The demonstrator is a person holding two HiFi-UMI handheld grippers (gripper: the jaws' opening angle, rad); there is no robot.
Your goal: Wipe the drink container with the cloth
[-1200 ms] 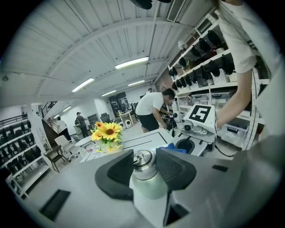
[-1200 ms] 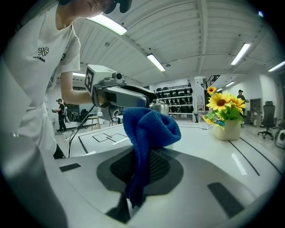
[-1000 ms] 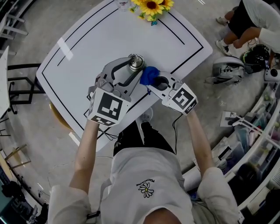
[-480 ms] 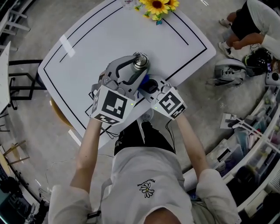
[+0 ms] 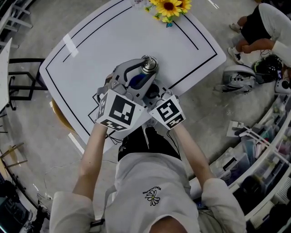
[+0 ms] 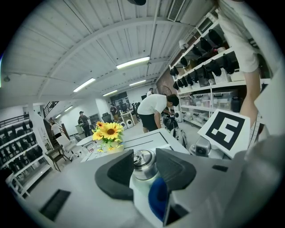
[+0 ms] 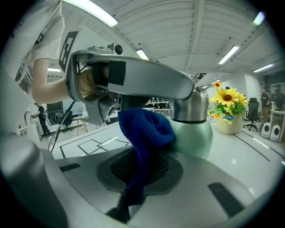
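Note:
A pale green drink bottle [image 5: 144, 75] with a steel cap [image 6: 143, 162] stands on the white table [image 5: 91, 41]. My left gripper [image 5: 146, 67] is shut on the bottle just below the cap, one dark pad on each side [image 6: 143, 165]. My right gripper [image 5: 154, 93] reaches in beneath it, shut on a blue cloth [image 5: 136, 81]. In the right gripper view the cloth [image 7: 144, 129] bunches ahead of the right gripper [image 7: 140, 156] and presses on the bottle's green body [image 7: 193, 138]. The cloth also shows blue [image 6: 158, 200] low on the bottle in the left gripper view.
A vase of sunflowers [image 5: 168, 7] stands at the table's far edge. The bottle is near the table's front right edge. A crouching person [image 5: 266, 22] and a helmet [image 5: 236, 75] are on the floor to the right, with shelves [image 5: 268, 150] beyond.
My right gripper has moved left with the cloth, from the bottle's right side to under the left gripper and against the bottle's body. The left gripper and bottle have stayed put.

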